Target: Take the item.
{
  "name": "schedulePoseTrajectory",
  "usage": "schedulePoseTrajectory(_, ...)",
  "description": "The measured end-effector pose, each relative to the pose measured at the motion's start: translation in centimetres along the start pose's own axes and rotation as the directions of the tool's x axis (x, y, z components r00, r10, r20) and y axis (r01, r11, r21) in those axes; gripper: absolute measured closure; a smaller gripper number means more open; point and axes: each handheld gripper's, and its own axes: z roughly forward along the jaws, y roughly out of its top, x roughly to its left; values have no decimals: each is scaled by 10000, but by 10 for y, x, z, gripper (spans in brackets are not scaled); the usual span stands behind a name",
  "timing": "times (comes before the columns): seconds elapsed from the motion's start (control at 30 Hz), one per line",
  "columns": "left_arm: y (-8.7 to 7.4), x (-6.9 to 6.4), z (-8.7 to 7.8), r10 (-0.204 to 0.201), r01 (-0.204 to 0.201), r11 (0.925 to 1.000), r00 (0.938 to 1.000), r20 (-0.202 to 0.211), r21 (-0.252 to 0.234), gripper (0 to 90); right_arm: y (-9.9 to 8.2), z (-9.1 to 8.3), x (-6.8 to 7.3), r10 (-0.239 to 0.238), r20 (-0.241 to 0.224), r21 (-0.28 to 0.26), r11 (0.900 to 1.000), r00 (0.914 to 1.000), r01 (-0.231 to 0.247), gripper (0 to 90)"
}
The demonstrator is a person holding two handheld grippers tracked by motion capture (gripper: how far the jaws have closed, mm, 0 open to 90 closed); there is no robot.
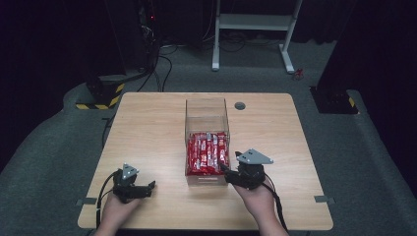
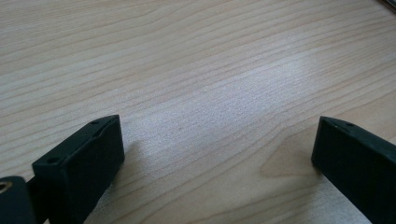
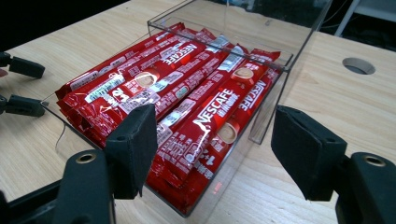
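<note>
Each black tool (image 1: 227, 170) carries blocky matte jaws, a grey three-cornered top plate and a trailing black cable.

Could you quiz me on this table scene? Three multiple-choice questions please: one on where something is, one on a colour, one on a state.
1. Where do the coffee stick packets lie?
A. in the clear box
B. loose on the table
C. on the floor

2. What colour are the packets mostly?
A. blue
B. red
C. green

3. How does the left gripper stand?
A. shut on a packet
B. shut on the box
C. open over bare wood

Answers:
1 A, the packets fill the near end of the box, inside its clear walls.
2 B, the wrappers are red with white lettering.
3 C, the left gripper view shows its jaws wide apart with just table between them.
</note>
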Motion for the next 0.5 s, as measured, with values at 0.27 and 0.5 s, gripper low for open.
schedulePoseTrajectory(0.27,0,0,0,2,-2,10000,10000,2,2,27,7,9,9,-93,45,147,9998,9999,93,376)
schedulePoseTrajectory(0.5,0,0,0,9,-9,10000,10000,2,2,27,6,17,14,55,177,210,9998,9998,-59,478)
